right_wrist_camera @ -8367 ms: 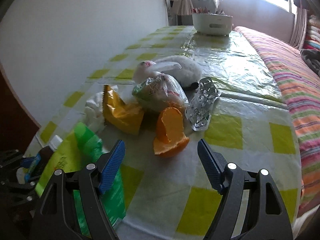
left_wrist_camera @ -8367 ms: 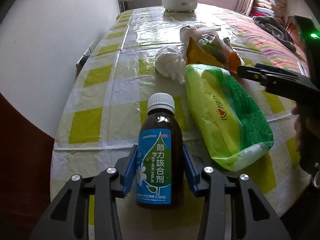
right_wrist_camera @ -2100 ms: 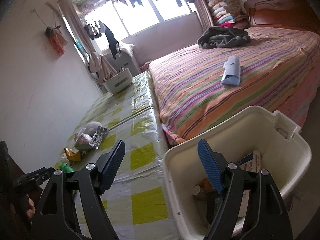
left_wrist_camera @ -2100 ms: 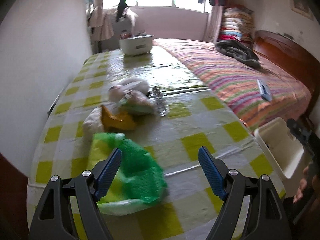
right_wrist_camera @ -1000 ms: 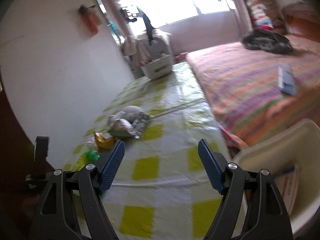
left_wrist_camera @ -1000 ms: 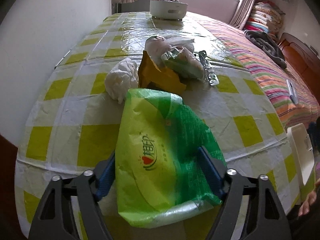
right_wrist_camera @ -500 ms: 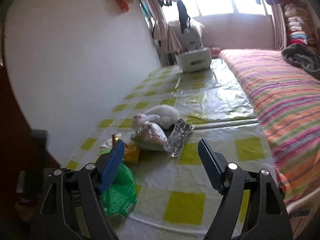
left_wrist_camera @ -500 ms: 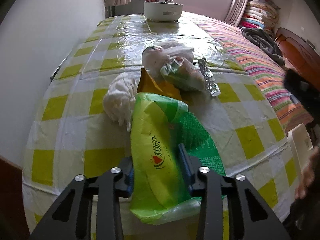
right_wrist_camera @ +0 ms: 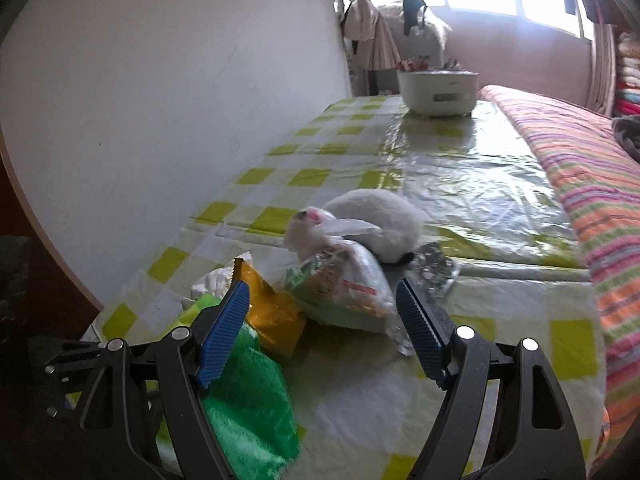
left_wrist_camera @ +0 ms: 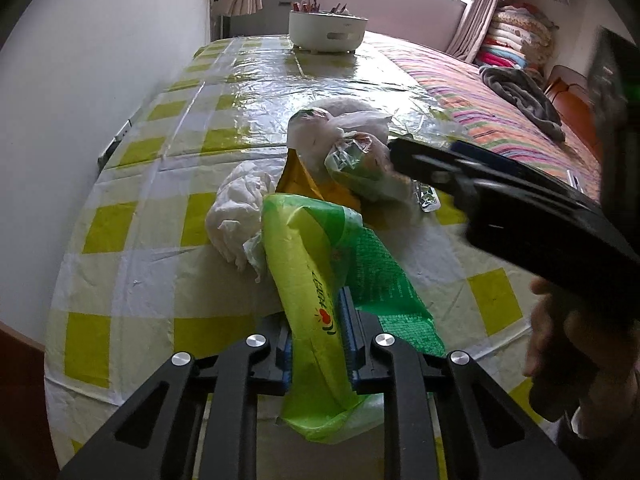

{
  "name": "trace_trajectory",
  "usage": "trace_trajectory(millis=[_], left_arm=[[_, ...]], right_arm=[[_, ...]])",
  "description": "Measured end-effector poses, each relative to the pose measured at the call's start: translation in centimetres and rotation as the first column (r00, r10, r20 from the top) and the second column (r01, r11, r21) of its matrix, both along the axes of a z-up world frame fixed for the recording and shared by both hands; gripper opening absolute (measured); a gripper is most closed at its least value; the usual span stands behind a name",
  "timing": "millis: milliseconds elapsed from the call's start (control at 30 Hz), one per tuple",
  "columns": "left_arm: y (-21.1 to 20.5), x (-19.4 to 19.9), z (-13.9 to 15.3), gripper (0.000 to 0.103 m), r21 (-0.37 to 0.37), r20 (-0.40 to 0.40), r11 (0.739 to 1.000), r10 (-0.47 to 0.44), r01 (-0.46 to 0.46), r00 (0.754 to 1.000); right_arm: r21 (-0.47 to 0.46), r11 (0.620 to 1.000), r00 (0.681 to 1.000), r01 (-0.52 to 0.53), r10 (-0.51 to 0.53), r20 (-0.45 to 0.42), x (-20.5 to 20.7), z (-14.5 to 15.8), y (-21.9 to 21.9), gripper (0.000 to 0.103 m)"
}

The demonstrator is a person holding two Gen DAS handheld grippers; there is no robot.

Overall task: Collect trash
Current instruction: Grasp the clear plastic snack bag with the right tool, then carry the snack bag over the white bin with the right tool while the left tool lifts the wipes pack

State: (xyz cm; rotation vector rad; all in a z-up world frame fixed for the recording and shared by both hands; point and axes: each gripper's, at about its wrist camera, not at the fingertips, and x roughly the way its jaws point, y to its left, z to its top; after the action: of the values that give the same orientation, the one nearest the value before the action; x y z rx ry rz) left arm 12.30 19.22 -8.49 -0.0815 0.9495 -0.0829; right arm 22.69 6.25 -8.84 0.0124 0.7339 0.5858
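The left tool [left_wrist_camera: 316, 336] is closing on the green plastic pack [left_wrist_camera: 320, 280], its blue pads pinching the pack's crumpled near end at the 6 o'clock edge of the checked worktop [left_wrist_camera: 132, 240]. At 11 o'clock from the pack lies a white crumpled tissue [left_wrist_camera: 240, 208], touching it; at 12 o'clock a yellow wrapper [left_wrist_camera: 304, 182], then a clear bag of scraps [left_wrist_camera: 360, 164] and a white plush rabbit [right_wrist_camera: 372, 220]. The right tool [right_wrist_camera: 320, 336] hangs with its jaws spread wide and nothing between them, pointing at the clear bag. A foil blister [right_wrist_camera: 436, 272] lies at 3 o'clock from the bag. A white tub [left_wrist_camera: 326, 30] stands at the worktop's far end, beside the striped bed [right_wrist_camera: 580, 184].
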Motion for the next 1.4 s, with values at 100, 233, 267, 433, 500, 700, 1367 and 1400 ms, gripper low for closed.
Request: trace_trajectory(millis=[100,233,267,433,500,700,1367,1400], left_arm=[[0.3,-0.1,-0.1,0.019,-0.011,-0.006,1.000,0.003,-0.003,1.000],[0.5,-0.2,-0.1,0.019,-0.014,-0.010,1.000,0.002,-0.002,1.000],[0.6,-0.3,-0.1,0.019,-0.016,-0.013,1.000,0.002,-0.002,1.000],[0.8,-0.7,-0.3,0.019,-0.018,-0.014,1.000,-0.001,0.000,1.000],[0.9,-0.8,-0.3,0.019,-0.016,-0.014,1.000,-0.004,0.003,1.000],[1.0,-1.1,-0.2,0.019,-0.016,-0.009,1.000,-0.007,0.007,1.000],[-0.2,-1.8,0.5,0.019,-0.029,0.025,0.999,-0.025,0.026,0.999],[-0.4,-1.8,0.5,0.019,-0.029,0.025,0.999,-0.028,0.029,0.999]], right_arm=[[-0.025,1.000,1.000,-0.010,0.010,-0.017,0.9,-0.7,1.1,0.075],[-0.057,0.998,0.998,-0.017,0.014,-0.054,2.4,-1.5,2.3,0.074],[-0.069,0.997,0.997,-0.022,0.017,-0.071,2.8,-1.8,2.5,0.074],[-0.094,0.995,0.991,-0.016,0.003,-0.132,4.5,-3.3,2.7,0.074],[-0.103,0.995,0.990,-0.002,-0.013,-0.143,4.9,-3.8,2.7,0.068],[-0.065,0.998,0.988,0.015,-0.025,-0.153,4.6,-3.7,1.7,0.055],[0.081,0.996,0.986,0.044,-0.030,-0.163,-0.9,-0.8,-4.9,0.054],[0.084,0.995,0.986,0.047,-0.032,-0.164,-1.1,-0.8,-5.3,0.054]])
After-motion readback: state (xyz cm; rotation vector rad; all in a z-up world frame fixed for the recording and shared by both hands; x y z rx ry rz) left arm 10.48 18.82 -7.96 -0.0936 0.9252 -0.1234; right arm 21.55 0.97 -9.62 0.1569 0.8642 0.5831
